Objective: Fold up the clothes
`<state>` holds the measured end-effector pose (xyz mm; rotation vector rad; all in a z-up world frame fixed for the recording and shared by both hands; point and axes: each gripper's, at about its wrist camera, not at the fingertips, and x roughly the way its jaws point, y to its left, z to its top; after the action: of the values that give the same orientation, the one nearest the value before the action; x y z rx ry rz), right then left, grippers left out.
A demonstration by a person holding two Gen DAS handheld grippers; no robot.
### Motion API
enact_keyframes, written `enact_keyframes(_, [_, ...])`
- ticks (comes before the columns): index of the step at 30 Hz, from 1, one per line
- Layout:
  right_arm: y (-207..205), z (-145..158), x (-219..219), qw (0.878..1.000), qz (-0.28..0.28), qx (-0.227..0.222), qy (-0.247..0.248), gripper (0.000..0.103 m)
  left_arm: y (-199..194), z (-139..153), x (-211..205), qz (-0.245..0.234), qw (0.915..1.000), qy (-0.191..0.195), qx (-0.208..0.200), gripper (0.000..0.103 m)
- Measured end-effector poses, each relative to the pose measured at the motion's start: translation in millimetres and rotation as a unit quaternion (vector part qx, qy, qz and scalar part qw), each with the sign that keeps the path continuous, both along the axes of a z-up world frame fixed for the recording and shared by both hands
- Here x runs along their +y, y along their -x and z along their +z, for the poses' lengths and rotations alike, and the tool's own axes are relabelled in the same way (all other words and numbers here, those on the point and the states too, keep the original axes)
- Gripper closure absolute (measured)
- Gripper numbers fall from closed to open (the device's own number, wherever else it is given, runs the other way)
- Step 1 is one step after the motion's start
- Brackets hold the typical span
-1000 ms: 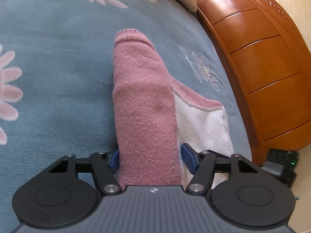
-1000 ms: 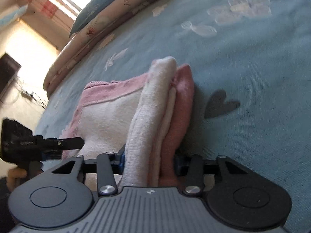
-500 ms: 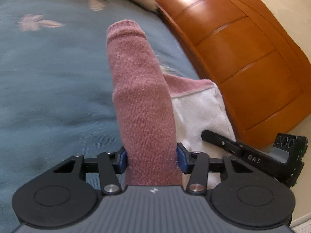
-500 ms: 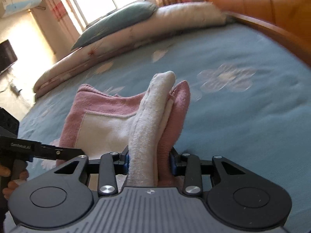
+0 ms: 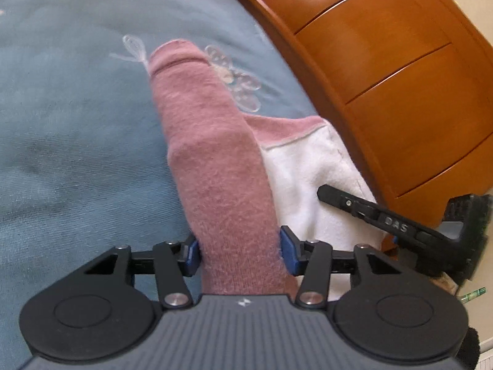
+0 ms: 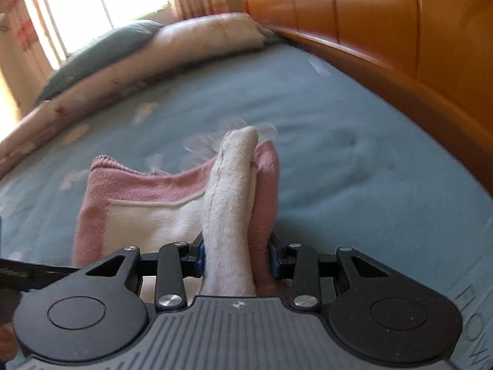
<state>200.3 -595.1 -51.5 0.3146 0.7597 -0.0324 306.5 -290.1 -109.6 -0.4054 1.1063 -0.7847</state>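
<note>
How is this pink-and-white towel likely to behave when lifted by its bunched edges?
Probably floppy: the towel hangs slack beside the pinched bunch instead of holding a shape. Likely soft and squashy, since the right claw squeezes several layers into one narrow bunch. Its fuzzy pile should resist slipping.

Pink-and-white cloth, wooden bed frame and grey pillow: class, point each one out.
Pink-and-white cloth (image 5: pixel 222 185), left wrist view, pink folded ridge.
Wooden bed frame (image 5: pixel 385 61), left wrist view, side panel.
Grey pillow (image 6: pixel 114 46), right wrist view, its middle.
</note>
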Motion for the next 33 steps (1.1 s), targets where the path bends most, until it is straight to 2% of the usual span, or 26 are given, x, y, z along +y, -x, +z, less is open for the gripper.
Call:
enact_keyframes(2, [-2,-16,-13,0.999,-0.029,0.005,-0.021,0.049,-4,0,10,-0.01,0.9999,0.009,0.004,0.047])
enact_keyframes(4, [5,-21,-28,0.997,-0.054,-0.002,-0.054,0.043,-3,8,23,-0.021,0.9998,-0.002,-0.006,0.044])
enact_keyframes(6, [14,-22,-41,0.994,-0.074,-0.013,-0.081,0.039,4,25,35,-0.031,0.9981,-0.023,-0.047,0.04])
enact_keyframes(8, [28,-8,-44,0.994,-0.079,-0.036,-0.068,0.039,14,44,42,-0.037,0.9931,-0.048,-0.1,0.035])
enact_keyframes(11, [43,18,-37,0.994,-0.069,-0.079,-0.041,0.041,11,68,26,-0.063,0.9788,-0.071,-0.181,0.031])
enact_keyframes(13, [43,30,-25,0.994,-0.037,-0.093,-0.036,0.048,13,75,-1,-0.091,0.9707,-0.067,-0.212,0.024])
enact_keyframes(15, [38,33,-10,0.996,0.005,-0.09,-0.029,0.055,19,75,-26,-0.119,0.9596,-0.067,-0.246,0.024])
enact_keyframes(17, [27,22,1,0.998,0.022,-0.061,0.007,0.063,24,68,-33,-0.131,0.9519,-0.083,-0.264,0.023])
enact_keyframes(18, [22,12,2,0.998,0.019,-0.044,0.027,0.07,20,58,-37,-0.131,0.9529,-0.096,-0.256,0.024])
enact_keyframes(19, [18,0,0,0.999,0.014,-0.029,0.041,0.082,15,48,-42,-0.13,0.9539,-0.109,-0.247,0.024])
enact_keyframes(20, [16,-8,-4,0.999,0.009,-0.023,0.045,0.089,11,38,-46,-0.13,0.9546,-0.122,-0.239,0.024])
enact_keyframes(21, [17,-13,-11,0.999,0.005,-0.028,0.033,0.102,8,32,-44,-0.126,0.9543,-0.127,-0.24,0.022])
enact_keyframes(22, [19,-18,-17,0.999,0.001,-0.033,0.021,0.103,6,30,-41,-0.126,0.9523,-0.126,-0.248,0.021])
enact_keyframes(26, [25,-16,-28,0.999,0.003,-0.044,-0.014,0.103,-1,41,-28,-0.105,0.9595,-0.129,-0.227,0.023])
enact_keyframes(27, [28,-11,-27,0.999,0.002,-0.047,-0.016,0.098,0,45,-25,-0.096,0.9601,-0.134,-0.226,0.024])
enact_keyframes(30, [48,10,-19,0.997,0.012,-0.074,-0.008,0.09,10,55,-13,-0.096,0.9658,-0.094,-0.222,0.023])
enact_keyframes(33, [69,25,-4,0.996,0.046,-0.078,0.007,0.09,27,59,-15,-0.123,0.962,-0.073,-0.233,0.023])
